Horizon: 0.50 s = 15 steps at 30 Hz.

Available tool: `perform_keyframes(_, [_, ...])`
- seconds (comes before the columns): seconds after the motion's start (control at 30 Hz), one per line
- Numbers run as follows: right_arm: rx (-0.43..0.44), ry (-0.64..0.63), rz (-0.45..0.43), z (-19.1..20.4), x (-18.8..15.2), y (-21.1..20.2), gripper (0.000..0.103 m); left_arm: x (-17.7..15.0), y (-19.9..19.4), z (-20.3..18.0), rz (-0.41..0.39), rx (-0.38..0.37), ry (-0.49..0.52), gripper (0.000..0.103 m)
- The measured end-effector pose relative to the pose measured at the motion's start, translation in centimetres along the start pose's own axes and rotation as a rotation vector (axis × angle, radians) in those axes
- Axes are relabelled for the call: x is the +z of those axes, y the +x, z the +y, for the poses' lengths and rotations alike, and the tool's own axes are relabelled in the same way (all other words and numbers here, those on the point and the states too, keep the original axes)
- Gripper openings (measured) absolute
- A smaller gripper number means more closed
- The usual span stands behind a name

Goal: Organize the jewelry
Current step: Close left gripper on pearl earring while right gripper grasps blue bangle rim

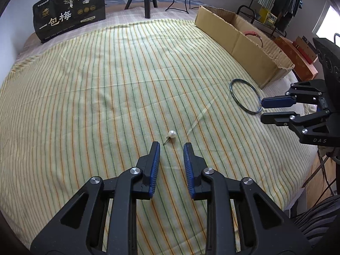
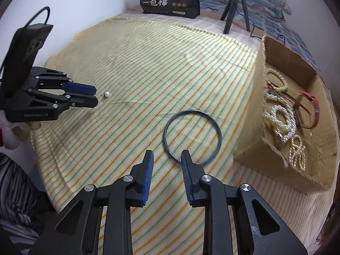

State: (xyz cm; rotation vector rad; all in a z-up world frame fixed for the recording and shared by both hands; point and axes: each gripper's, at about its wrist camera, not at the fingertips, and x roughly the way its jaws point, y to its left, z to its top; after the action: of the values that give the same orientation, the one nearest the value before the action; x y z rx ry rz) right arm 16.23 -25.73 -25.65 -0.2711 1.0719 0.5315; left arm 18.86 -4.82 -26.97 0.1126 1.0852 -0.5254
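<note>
Below, on the striped sheet (image 1: 95, 89), the left gripper (image 1: 171, 146) points down with its jaws narrowly apart and empty; the pearl earring (image 1: 171, 133) lies just ahead of its tips. Likewise narrow and empty, the right gripper (image 2: 167, 156) has one finger (image 2: 185, 159) over the bangle (image 2: 192, 137) rim. Pearl strands (image 2: 282, 119) lie in the box (image 2: 248, 127) beside it.

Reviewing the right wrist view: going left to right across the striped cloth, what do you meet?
Left gripper → pearl earring → blue bangle → cardboard box holding pearl strands → red strap.
</note>
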Motion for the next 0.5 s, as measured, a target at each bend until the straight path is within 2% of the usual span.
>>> perform_keyframes(0.07, [0.010, 0.001, 0.010, -0.1, 0.2, 0.5, 0.018, 0.2, 0.2, -0.1, 0.000, 0.003, 0.005, 0.023])
perform_keyframes(0.23, [0.009, -0.021, 0.034, 0.0, 0.6, 1.4, 0.018, 0.7, 1.0, -0.4, 0.003, 0.028, 0.050, 0.022])
perform_keyframes(0.37, [0.011, -0.024, 0.047, 0.0, 0.8, 1.8, 0.017, 1.0, 1.6, -0.4, 0.005, 0.035, 0.062, 0.016])
perform_keyframes(0.5, [0.017, -0.017, 0.062, -0.2, 1.1, 2.1, 0.010, 1.1, 1.9, -0.2, 0.001, 0.031, 0.054, 0.008])
